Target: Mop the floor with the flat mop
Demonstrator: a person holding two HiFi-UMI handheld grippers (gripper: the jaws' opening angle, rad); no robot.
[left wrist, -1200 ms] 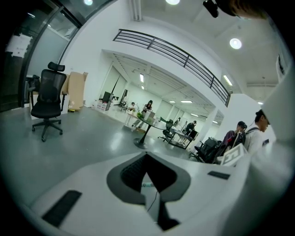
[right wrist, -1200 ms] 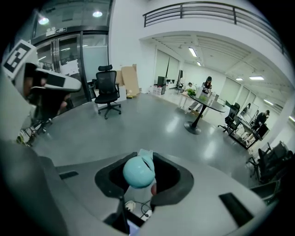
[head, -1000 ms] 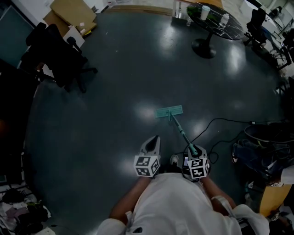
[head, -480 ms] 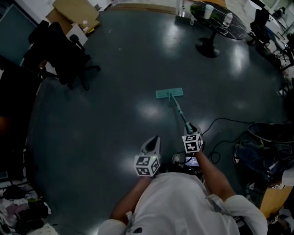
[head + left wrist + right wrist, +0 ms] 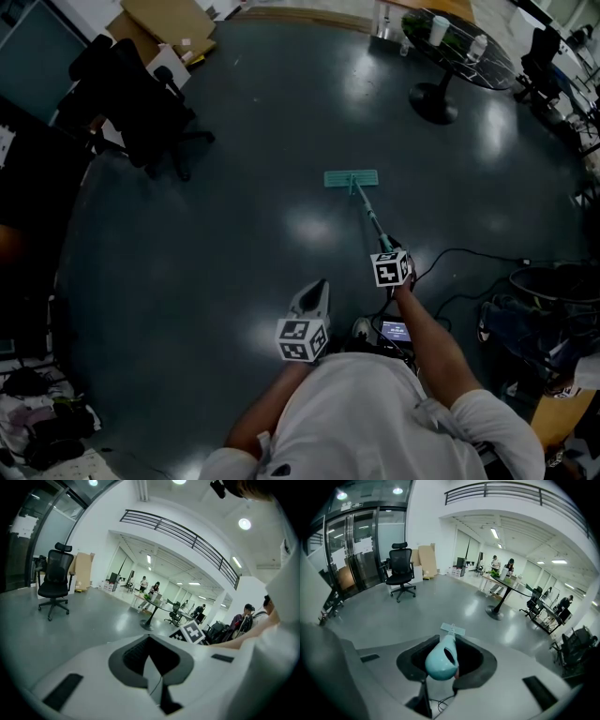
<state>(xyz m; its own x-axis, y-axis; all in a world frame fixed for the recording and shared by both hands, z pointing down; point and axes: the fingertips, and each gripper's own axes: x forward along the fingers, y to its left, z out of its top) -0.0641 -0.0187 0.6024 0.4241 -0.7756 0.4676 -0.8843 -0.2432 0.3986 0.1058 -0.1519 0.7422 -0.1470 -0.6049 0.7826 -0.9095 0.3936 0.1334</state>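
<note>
The flat mop's teal head (image 5: 352,178) lies flat on the dark, glossy floor (image 5: 234,234) ahead of me. Its teal handle (image 5: 371,217) slants back to my right gripper (image 5: 385,247), which is shut on the handle's upper end with the arm stretched forward. In the right gripper view the rounded handle end (image 5: 442,661) fills the space between the jaws, and the mop head (image 5: 453,629) shows small beyond it. My left gripper (image 5: 318,284) hangs close to my body, left of the handle, shut and holding nothing. Its jaws meet in the left gripper view (image 5: 151,660).
A black office chair (image 5: 131,103) stands at the far left, with cardboard sheets (image 5: 169,23) behind it. A round table (image 5: 459,42) on a pedestal base (image 5: 433,103) is at the far right. Black cables (image 5: 459,253) and bags (image 5: 525,314) lie on the floor to my right.
My right gripper has pushed forward, away from my body, and the mop head has slid farther out across the floor. The left gripper has stayed in place.
</note>
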